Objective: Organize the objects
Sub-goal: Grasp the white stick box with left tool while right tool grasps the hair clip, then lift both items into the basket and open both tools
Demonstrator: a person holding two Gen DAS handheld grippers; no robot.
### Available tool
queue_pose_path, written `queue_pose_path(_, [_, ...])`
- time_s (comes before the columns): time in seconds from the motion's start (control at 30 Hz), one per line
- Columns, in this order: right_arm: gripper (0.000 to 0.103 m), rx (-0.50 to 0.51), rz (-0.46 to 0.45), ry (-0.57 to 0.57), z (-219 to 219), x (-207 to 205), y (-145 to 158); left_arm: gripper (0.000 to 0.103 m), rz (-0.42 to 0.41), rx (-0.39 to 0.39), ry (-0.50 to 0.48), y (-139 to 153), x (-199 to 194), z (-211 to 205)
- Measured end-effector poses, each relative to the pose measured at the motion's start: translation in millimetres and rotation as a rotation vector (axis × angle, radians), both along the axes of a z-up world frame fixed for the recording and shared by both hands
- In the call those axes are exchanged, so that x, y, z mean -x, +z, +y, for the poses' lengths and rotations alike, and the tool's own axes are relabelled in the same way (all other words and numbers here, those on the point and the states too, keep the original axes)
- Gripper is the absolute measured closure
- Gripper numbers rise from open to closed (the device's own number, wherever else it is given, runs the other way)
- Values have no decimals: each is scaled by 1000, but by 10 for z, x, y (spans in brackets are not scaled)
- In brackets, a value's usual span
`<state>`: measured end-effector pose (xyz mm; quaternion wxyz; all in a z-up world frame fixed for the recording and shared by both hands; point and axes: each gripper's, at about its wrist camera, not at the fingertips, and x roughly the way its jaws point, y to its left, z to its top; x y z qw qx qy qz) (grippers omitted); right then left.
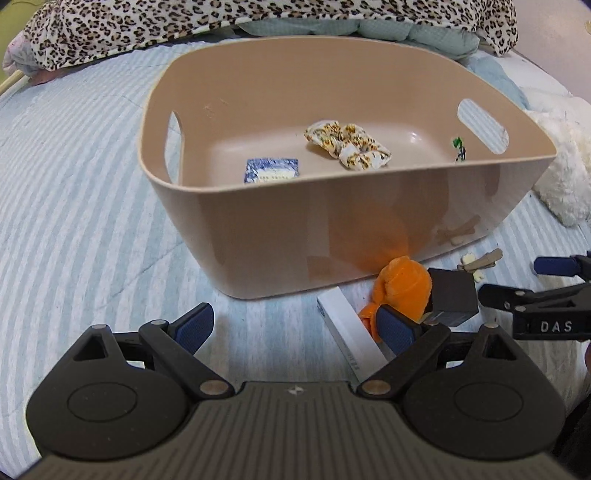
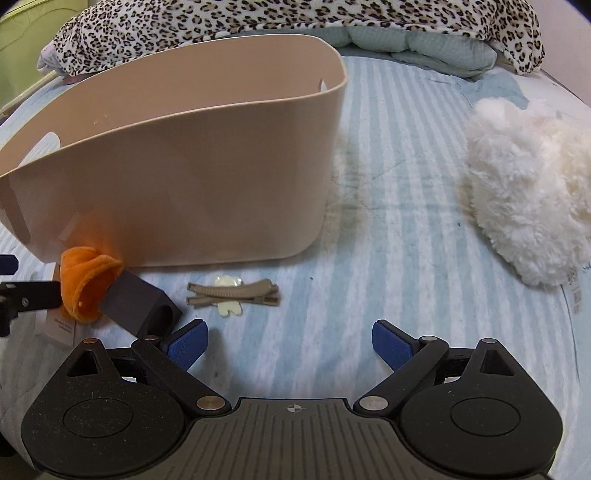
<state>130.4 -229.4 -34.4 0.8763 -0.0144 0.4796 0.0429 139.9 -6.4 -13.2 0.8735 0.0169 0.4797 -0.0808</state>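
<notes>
A beige plastic basket (image 1: 258,229) stands on the striped bed; it also shows in the right wrist view (image 2: 192,177). Inside lie a blue-white packet (image 1: 271,170), a floral scrunchie (image 1: 347,146) and a small green item (image 1: 458,147). In front of it lie an orange cloth (image 1: 402,284) (image 2: 85,284), a dark grey block (image 1: 452,295) (image 2: 136,306), a white box (image 1: 351,332) and beige hair clips (image 1: 480,260) (image 2: 232,291). My left gripper (image 1: 295,325) is open and empty, its right finger by the orange cloth. My right gripper (image 2: 290,343) is open and empty, just before the hair clips.
A white fluffy item (image 2: 528,192) (image 1: 565,173) lies on the bed right of the basket. A leopard-print blanket (image 1: 221,22) (image 2: 295,18) and a teal quilt (image 2: 424,44) are heaped at the back. The striped bedcover (image 1: 74,184) extends left of the basket.
</notes>
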Motion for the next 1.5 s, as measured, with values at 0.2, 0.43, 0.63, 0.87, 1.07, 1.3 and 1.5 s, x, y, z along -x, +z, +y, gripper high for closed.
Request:
queue_pose_path(0.2, [3,-23,5,2,119,-9,-87,10,46,-10,-50,-110,13,-100])
queue_pose_path(0.43, [4,3,-41,4,258,-31,-105,29,51,0,-38,-154,-34,-61])
queue_pose_path(0.63, [21,25,-70,43,332,-25,-101,57,42,12,-55,-121,-12,-49])
queue_pose_path(0.87, [49,48,-103,96,460,156,-28,86,45,-1,-68,-100,80,8])
queue_pose_path(1.07, [49,18,-102,91,459,295,68,87,51,14,-40,-83,122,87])
queue_pose_path(1.3, [49,-14,-115,59,347,318,165,87,29,21,-32,24,269,163])
queue_pose_path(1.5, [49,-35,-165,46,318,529,402,87,-50,-26,-43,265,451,208])
